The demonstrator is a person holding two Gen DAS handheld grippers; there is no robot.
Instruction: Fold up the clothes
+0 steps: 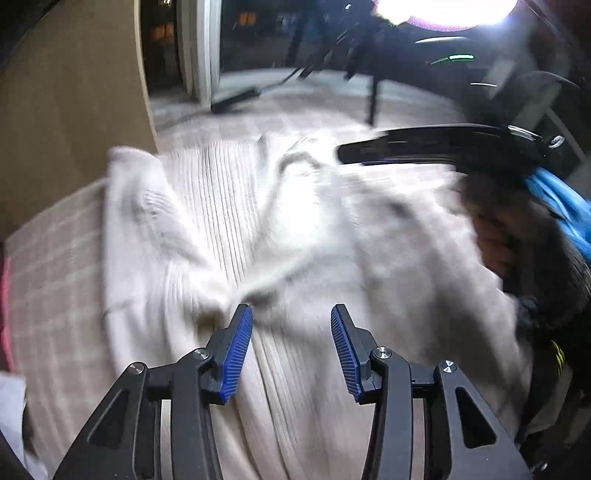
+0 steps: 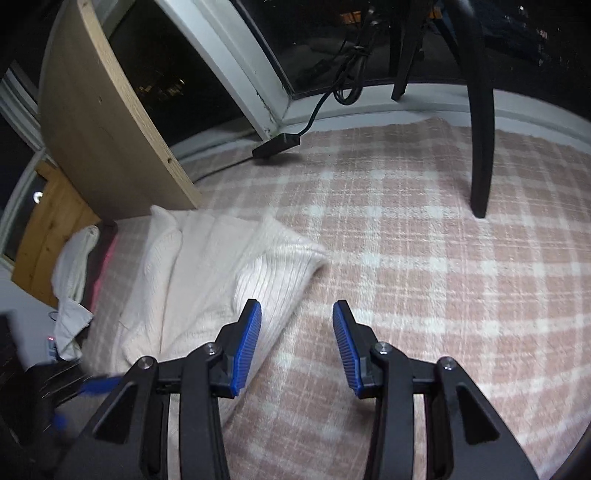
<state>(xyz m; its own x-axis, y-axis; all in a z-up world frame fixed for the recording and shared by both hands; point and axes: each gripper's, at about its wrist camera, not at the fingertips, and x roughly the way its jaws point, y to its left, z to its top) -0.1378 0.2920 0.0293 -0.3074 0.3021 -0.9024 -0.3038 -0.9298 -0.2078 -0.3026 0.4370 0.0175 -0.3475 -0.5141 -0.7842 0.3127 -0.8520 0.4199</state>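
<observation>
Cream ribbed sweater (image 1: 229,221) lies rumpled on the pink plaid blanket (image 2: 424,258), beside the wooden board (image 2: 99,122). Your left gripper (image 1: 291,314) hangs over it, jaws parted, nothing between the pads. Your right gripper (image 2: 297,310) is released too, at the sweater's edge, over bare blanket. Black chair leg (image 2: 480,147) stands well apart.

Dim indoor light, night behind the dark window glass (image 2: 177,85).
The left wrist view is strongly motion-blurred, with white glare from a bright lamp (image 1: 443,11) at the top; the right wrist view is sharper. Both bend and darken at their fisheye edges.
</observation>
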